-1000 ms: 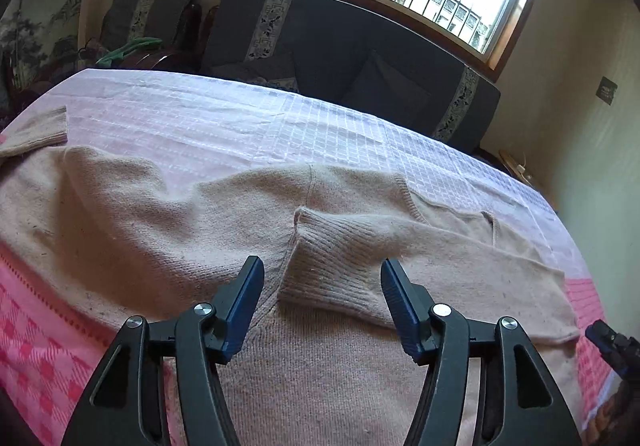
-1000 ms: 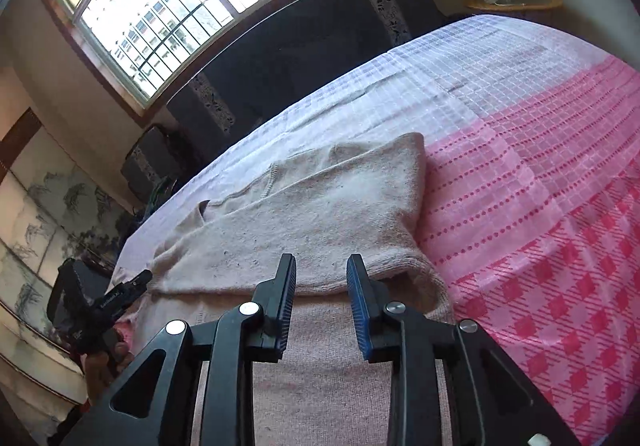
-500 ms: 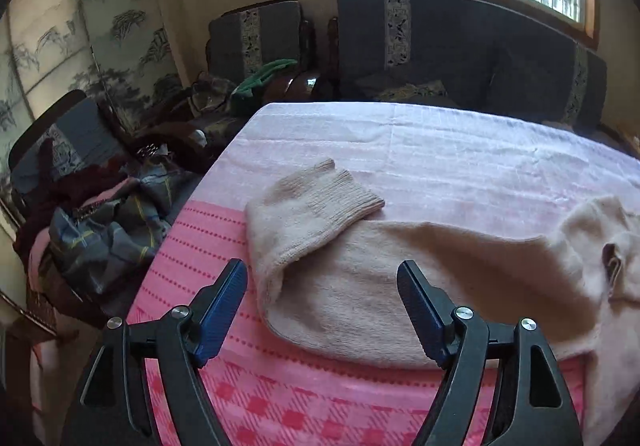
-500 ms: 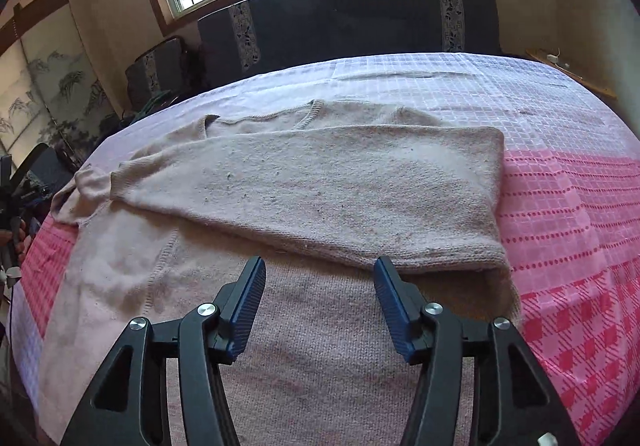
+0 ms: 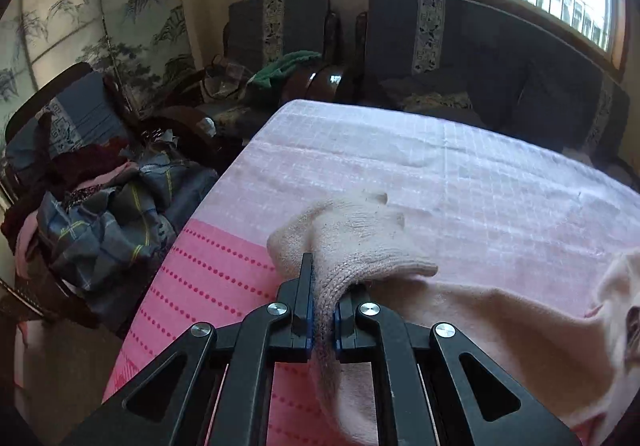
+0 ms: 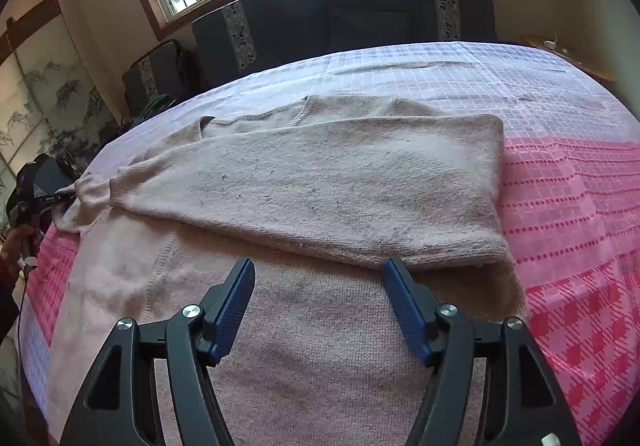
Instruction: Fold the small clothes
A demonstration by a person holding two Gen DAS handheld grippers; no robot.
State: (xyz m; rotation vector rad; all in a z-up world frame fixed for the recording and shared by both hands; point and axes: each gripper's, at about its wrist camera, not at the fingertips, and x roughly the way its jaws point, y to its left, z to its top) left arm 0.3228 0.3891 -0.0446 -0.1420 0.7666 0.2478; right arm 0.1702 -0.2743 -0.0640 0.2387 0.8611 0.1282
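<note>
Left hand-held gripper (image 5: pixel 322 310) has closed on sleeve cuff (image 5: pixel 360 242) (right's wide).

The left wrist view is looking close along its tool (image 5: pixel 322 310) toward the armchairs; the right wrist view is hovering above the sweater (image 6: pixel 320 182), facing the window. Both are sharing the sweater.

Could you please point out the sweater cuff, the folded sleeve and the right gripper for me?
sweater cuff (image 5: pixel 360 242), left wrist view, on the ribbed end above the fingers.
folded sleeve (image 6: pixel 340 182), right wrist view, on the middle of its flat top.
right gripper (image 6: pixel 320 306), right wrist view, midway between its open fingers.
</note>
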